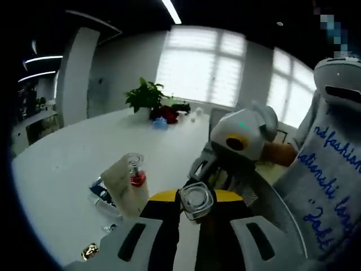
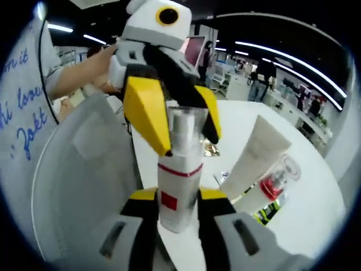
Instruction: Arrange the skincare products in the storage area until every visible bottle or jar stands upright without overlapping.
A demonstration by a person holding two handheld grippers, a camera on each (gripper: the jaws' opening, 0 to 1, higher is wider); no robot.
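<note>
A white pump bottle (image 2: 176,195) with a red band and a clear cap (image 2: 186,121) is held between both grippers. My right gripper (image 2: 177,199) is shut on the bottle's lower body. My left gripper (image 2: 179,127) comes down from above, its yellow fingers (image 2: 145,113) shut on either side of the clear cap. In the left gripper view the cap (image 1: 196,200) shows end-on between my left gripper's (image 1: 196,204) yellow tips. A white tube (image 2: 255,155) leans on the table beside a small clear bottle with red inside (image 2: 276,182), which I see again in the left gripper view (image 1: 135,172).
The white table (image 1: 84,147) stretches back to a potted plant (image 1: 146,96). A grey curved chair back (image 2: 79,169) and a person in a white lettered shirt (image 1: 330,180) stand close by. Small blue-green packets (image 2: 266,212) and a gold item (image 1: 89,251) lie near the tube.
</note>
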